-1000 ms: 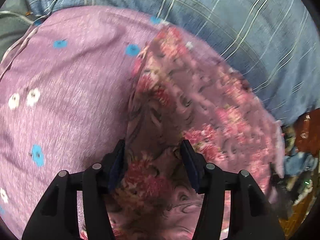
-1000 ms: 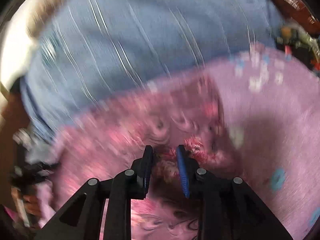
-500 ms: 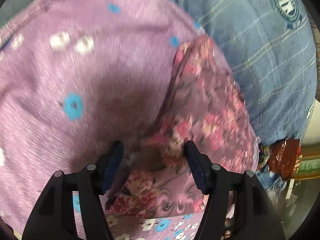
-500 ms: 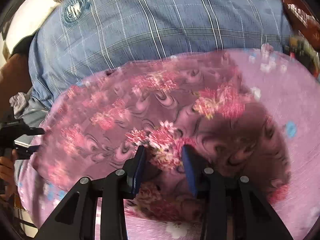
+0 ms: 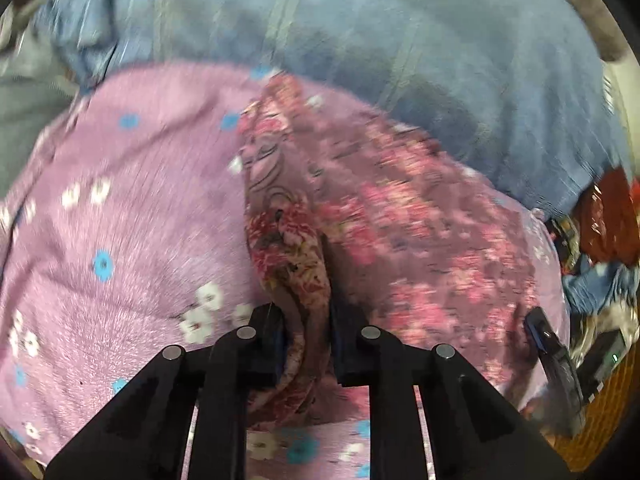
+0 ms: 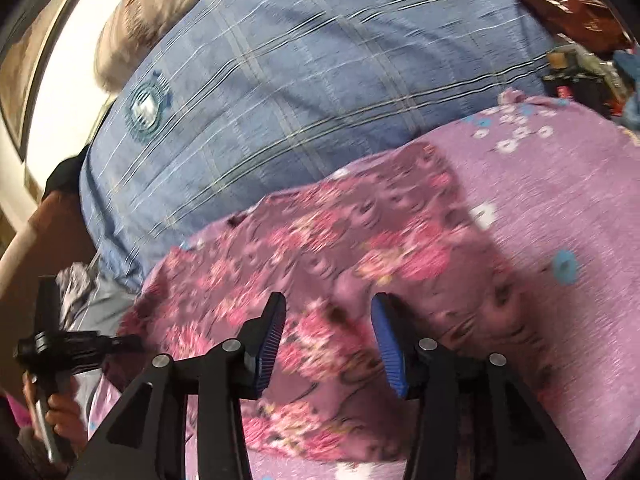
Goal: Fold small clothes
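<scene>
Currently left gripper (image 5: pixel 306 344) pinches bunched edge of pink floral cloth garment (image 5: pixel 400 216); right gripper (image 6: pixel 328 340) jaws spread, holding nothing — one-sided pull risks dragging it across lilac flower-print sheet (image 5: pixel 132 208), skewing fold.

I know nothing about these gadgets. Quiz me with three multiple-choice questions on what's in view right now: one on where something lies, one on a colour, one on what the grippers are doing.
1. The floral garment lies on:
A. a lilac sheet
B. a wooden floor
C. a metal tray

2. The checked cloth beyond the sheet is:
A. yellow
B. blue
C. green

3. Which gripper is clamped on the garment?
A. right gripper
B. both
C. left gripper

Answers:
1 A: the lilac sheet with blue and white flowers spreads under it.
2 B: it shows blue with pale stripes.
3 C: the left gripper pinches a bunched fold, while the right gripper has its jaws spread apart.
</scene>
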`<state>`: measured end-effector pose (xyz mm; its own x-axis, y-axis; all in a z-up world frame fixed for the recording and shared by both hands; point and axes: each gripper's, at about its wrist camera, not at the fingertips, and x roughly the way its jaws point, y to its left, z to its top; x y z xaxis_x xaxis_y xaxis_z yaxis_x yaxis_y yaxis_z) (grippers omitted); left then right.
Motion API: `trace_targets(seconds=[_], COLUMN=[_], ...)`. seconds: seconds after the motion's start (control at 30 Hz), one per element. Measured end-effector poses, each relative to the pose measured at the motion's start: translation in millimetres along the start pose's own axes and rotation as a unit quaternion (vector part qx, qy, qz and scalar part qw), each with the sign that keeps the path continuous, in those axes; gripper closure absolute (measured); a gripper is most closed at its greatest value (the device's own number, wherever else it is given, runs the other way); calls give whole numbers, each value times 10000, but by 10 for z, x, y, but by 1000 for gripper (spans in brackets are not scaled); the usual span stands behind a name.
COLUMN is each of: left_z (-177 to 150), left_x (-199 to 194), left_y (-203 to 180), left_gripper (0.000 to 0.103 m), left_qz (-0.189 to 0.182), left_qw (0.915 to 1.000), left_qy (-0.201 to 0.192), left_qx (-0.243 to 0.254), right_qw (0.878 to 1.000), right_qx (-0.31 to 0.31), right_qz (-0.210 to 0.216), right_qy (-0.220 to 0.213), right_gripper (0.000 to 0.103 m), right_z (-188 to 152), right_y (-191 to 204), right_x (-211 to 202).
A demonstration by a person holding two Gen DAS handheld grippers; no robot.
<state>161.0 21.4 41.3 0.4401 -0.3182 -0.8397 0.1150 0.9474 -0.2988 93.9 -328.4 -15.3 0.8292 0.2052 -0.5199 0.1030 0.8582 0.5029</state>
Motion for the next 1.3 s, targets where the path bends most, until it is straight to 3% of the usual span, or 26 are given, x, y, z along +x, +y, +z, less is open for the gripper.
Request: trace_targets(seconds=[0.1,0.23,0.37,0.6,0.7,0.83,0.93,1.0,1.03,1.07,1.13,1.2,1.3], left_z=[52,133,113,-112,-225,-261,-94,118,203,297,452,558,608], left_x=[-189,-296,-224,296,587,614,399,175,111,56,26,115,349], left_y=[-248,-694,-1164,-1812,-1916,-1934,-1837,-1682,-1630,-1578,-1519,-1520,-1653], left_gripper=[88,89,91,95,95,94,82,65,48,41,38,36,36], left_qz=[-211,-392,-477,-372,-231,-238,-508,-517,-404,-263,-67,110,274], left_qw=[9995,9976,9948,9892,9870,9846,9847,9900,9920,9937,9948,9932,9882], left_qy=[-175,-278,-200,379,813,1084,1128,869,768,672,635,865,1204], left_qx=[185,500,876,1366,1368,1353,1229,980,916,854,788,776,910], right_qw=[9992,9980,9976,9968,9964,9965,9973,9977,9977,9971,9937,9885,9845], right_qx=[196,533,472,517,611,656,603,586,582,578,579,554,381], right_qz=[-354,-303,-429,-508,-486,-396,-243,-39,181,429,963,1394,1610], right_qy=[-72,-153,-267,-329,-325,-340,-339,-325,-291,-236,-50,168,587], right_gripper=[55,56,55,55,54,54,51,46,45,43,36,27,25], right_z=[70,127,148,194,215,228,231,221,207,189,146,77,-31], right_y=[-147,-299,-359,-501,-566,-599,-561,-512,-472,-422,-297,-129,110], right_x=[-24,-95,-195,-306,-320,-352,-362,-357,-348,-334,-288,-199,-31])
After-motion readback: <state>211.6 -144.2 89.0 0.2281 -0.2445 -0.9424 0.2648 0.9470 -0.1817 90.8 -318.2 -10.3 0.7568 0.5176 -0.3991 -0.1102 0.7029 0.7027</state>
